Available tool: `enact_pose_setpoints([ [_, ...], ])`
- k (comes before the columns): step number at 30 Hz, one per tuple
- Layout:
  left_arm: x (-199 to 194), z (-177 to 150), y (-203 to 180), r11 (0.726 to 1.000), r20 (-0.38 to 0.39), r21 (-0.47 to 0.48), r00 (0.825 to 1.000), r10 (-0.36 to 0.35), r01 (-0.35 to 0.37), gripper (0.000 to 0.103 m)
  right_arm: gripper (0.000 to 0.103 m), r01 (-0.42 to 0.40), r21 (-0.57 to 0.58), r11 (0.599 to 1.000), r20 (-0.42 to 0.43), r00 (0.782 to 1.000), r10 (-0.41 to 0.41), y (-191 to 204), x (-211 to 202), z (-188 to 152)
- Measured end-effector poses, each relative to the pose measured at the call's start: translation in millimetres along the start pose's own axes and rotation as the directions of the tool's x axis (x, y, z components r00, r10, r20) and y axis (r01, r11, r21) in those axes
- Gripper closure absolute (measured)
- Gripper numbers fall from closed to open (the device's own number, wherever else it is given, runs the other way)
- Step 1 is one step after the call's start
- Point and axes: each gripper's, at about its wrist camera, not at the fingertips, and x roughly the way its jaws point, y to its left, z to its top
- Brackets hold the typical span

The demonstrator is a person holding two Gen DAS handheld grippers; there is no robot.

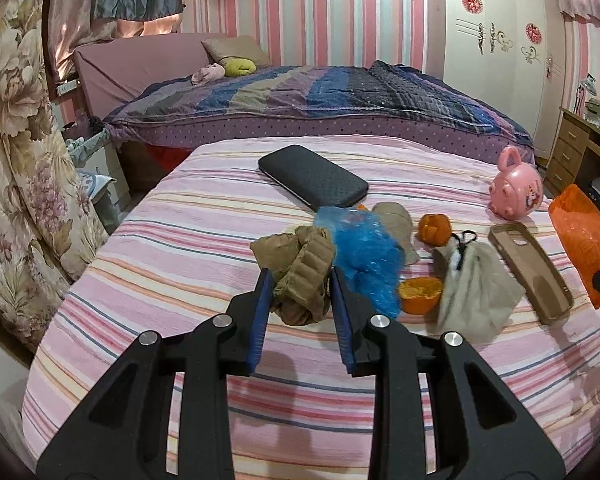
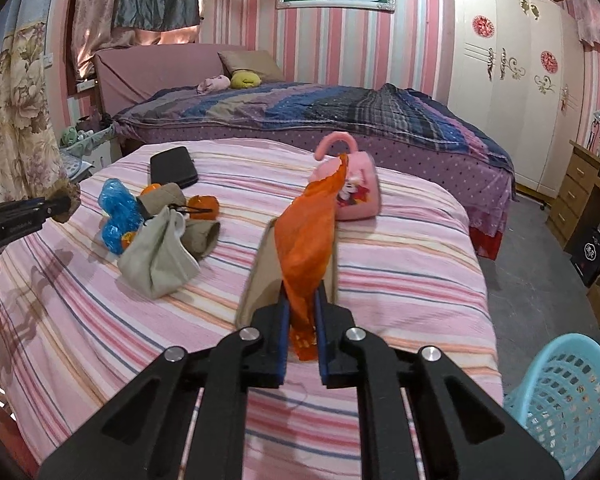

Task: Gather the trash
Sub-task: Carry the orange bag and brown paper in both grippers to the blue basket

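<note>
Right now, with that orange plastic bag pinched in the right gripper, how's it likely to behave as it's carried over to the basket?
Probably floppy: the orange plastic bag droops and twists beyond the right gripper rather than holding a shape. It looks thin and translucent, so likely very light and apt to sway. Smooth film may slip, though the pads are pinching a bunched section. The blue basket sits off the bed's right side.

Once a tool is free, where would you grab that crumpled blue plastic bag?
Pinch the crumpled blue plastic bag at its raised upper folds, coming from above: the orange halves and cloth crowd its sides, and thin crinkled film gathers easily.
</note>
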Motion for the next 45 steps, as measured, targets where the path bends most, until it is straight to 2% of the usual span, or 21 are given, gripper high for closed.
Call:
enact_pose_setpoints([
  [12,-26,0,-54,0.998,0.043,0.045,0.998,-0.051,0.049,0.075,0.092,0.037,0.028,0.999,0.03,0.999,-0.038,-40,-43,-12],
  [23,-51,-16,-127,0.978,0.062,0.149,0.986,-0.155,0.145,0.075,0.092,0.149,0.078,0.986,0.018,0.988,-0.151,-108,-93,-42],
  [30,-73,-16,-177,0.96,0.078,0.18,0.97,-0.229,0.212,0.075,0.091,0.232,0.154,0.96,-0.006,0.972,-0.234,-166,-123,-68],
  [35,-83,-20,-218,0.942,0.068,0.175,0.951,-0.301,0.285,0.075,0.091,0.275,0.212,0.938,-0.055,0.961,-0.27,-210,-133,-91],
  [38,-85,-27,-250,0.928,0.049,0.184,0.94,-0.337,0.323,0.075,0.091,0.305,0.213,0.928,-0.083,0.952,-0.294,-227,-135,-99],
  [45,-98,-47,-328,0.878,0.03,0.287,0.913,-0.408,0.383,0.075,0.091,0.323,0.23,0.918,-0.129,0.945,-0.3,-260,-131,-118],
])
